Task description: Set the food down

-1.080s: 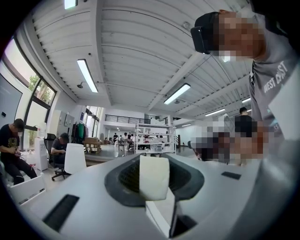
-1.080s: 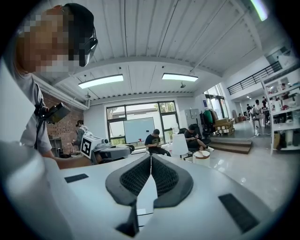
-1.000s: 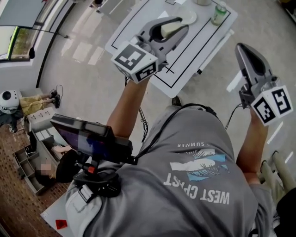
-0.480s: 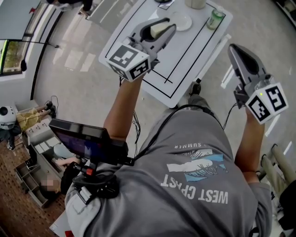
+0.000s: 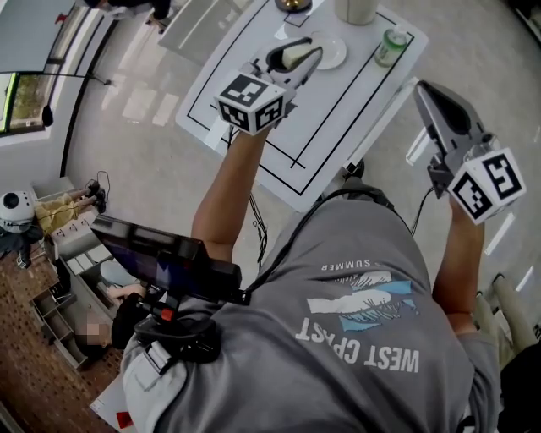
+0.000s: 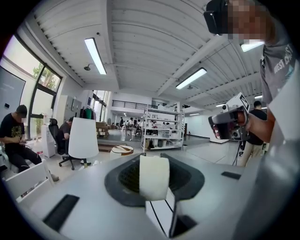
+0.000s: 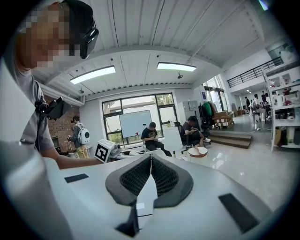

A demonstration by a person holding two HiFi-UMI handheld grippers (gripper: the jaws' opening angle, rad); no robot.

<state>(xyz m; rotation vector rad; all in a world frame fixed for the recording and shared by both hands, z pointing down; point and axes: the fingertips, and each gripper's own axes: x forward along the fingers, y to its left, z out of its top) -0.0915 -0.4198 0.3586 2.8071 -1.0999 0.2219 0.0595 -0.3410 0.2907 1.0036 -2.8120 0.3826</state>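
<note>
Left gripper [image 5: 311, 53]: jaws clamped on the food [image 6: 154, 176], a pale cream roll-shaped piece. It sits upright between the dark pads and fills the gap. Pads contact it on both sides; its rounded front face points at the camera.

Head view: food [image 5: 293, 56] sits within the jaws, and the jaw tips overlap the left edge of the white plate [image 5: 332, 52]. Can't tell the height above the plate, or whether anything is touching.

Right gripper [image 7: 150, 174]: jaws closed flat against each other, nothing between them.

On the white table [image 5: 338, 110], beyond the plate: a green-capped bottle [image 5: 385, 48] to its right and a pale cup [image 5: 355, 10] at the far edge. Both are apart from the plate. Black outline marked on the tabletop.

Left forearm reaches forward over the near table edge, marker cube [image 5: 251, 103] facing up. Right gripper [image 5: 423, 89] is held off the table's right side, over the floor, tips near the table's right edge.
</note>
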